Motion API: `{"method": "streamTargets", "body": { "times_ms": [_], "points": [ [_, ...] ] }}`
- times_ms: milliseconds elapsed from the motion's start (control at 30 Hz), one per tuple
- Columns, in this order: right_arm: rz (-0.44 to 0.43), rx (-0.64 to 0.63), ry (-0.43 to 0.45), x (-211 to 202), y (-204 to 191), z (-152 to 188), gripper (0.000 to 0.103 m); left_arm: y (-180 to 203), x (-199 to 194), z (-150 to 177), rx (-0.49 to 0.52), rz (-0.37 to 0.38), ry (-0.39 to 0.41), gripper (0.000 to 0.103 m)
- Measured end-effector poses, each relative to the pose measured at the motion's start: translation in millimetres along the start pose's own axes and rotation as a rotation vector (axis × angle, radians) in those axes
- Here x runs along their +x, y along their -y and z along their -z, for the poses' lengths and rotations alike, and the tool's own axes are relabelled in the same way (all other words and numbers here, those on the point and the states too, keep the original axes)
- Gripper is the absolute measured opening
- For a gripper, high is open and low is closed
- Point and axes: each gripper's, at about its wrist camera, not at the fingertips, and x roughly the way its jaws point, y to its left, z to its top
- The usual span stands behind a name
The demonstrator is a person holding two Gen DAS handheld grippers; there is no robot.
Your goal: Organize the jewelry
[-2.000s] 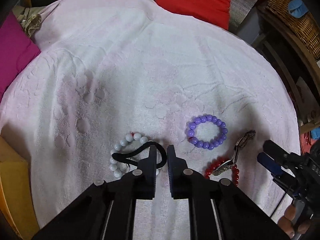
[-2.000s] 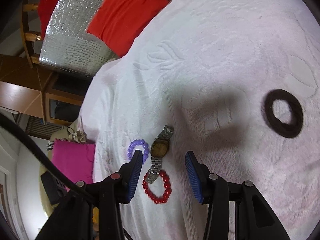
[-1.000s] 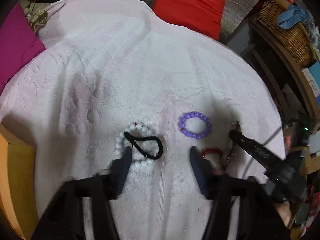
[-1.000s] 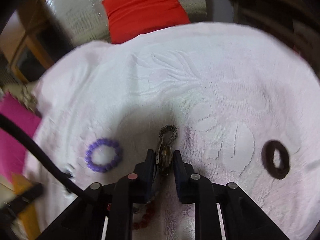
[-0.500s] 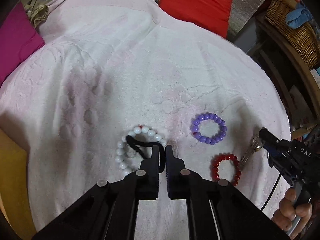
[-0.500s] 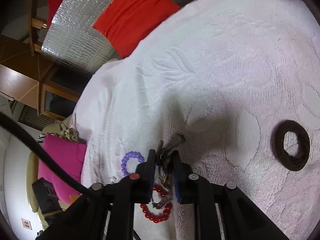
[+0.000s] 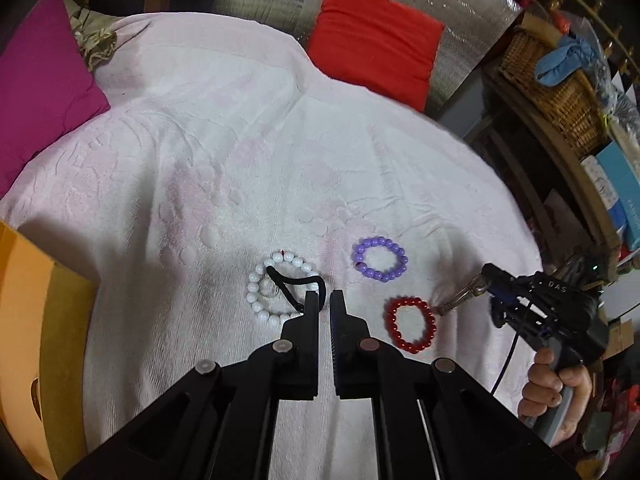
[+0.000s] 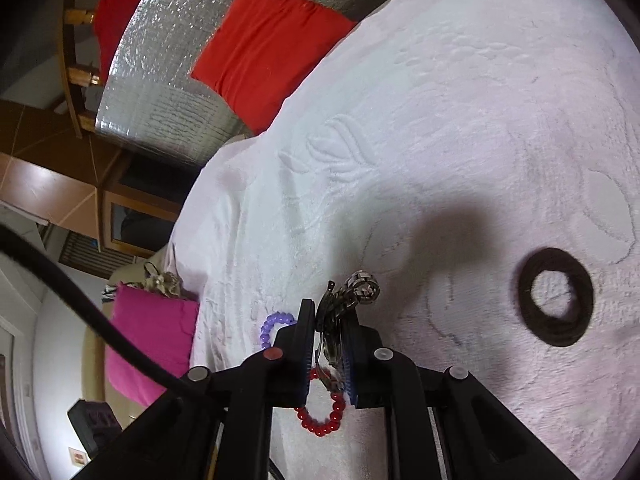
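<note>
While my right claw is clamped on the metal watch, lifted just above the white towel beside the red bead bracelet, my left claw is pinched together on the black hair tie lying across the white bead bracelet. I judge I am mid-sort, each piece gripped. Next, I must lift the tie clear without dragging the beads, and carry the watch to open cloth, away from the purple bracelet.
</note>
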Motion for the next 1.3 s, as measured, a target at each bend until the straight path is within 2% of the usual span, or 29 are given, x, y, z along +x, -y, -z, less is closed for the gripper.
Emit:
{"method": "streamTargets", "body": {
  "times_ms": [167,200,267,300,333,467,600,667,733,800,1000,1300],
  "points": [
    [-0.037,0.02,0.007,-9.6,5.3,-2.9,0.014,-3.1,11.3,-6.0,-0.016,0.004,-0.026,0.006],
    [-0.036,0.019,0.01,-9.7,4.8,-2.6,0.014,-3.3,15.8,-7.3,-0.025,0.0,-0.04,0.011],
    [-0.038,0.022,0.004,-8.0,4.2,-1.7,0.014,-2.7,25.5,-8.2,-0.03,-0.006,-0.066,0.03],
    [-0.038,0.021,-0.001,-7.3,3.7,-1.6,0.014,-1.0,29.3,-8.0,-0.025,-0.025,-0.07,0.047],
    [-0.035,0.016,-0.004,-5.7,2.2,-0.8,0.014,0.8,32.9,-7.8,-0.022,-0.048,-0.07,0.059],
    [-0.03,0.01,-0.012,-1.3,-0.9,-0.7,0.014,5.7,48.1,-9.1,-0.035,-0.058,-0.084,0.06],
    [-0.024,0.005,-0.02,3.9,-2.4,0.1,0.014,15.6,69.2,-12.8,-0.008,-0.119,-0.086,0.059],
    [-0.021,0.0,-0.024,5.5,-4.1,2.0,0.014,17.9,77.8,-12.7,-0.001,-0.134,-0.093,0.046],
    [-0.02,-0.008,-0.025,6.7,-5.8,3.1,0.014,19.3,86.9,-11.9,0.011,-0.152,-0.117,0.017],
    [-0.021,-0.016,-0.027,7.2,-8.2,4.5,0.014,18.5,92.3,-10.9,0.007,-0.165,-0.127,0.01],
    [-0.056,-0.054,-0.006,2.9,-18.8,7.0,0.014,16.0,74.4,-7.7,0.024,-0.142,-0.084,0.005],
    [-0.197,-0.121,0.059,-11.8,-46.9,17.3,0.014,8.6,3.7,-2.6,0.0,-0.044,0.034,0.005]
  ]
}}
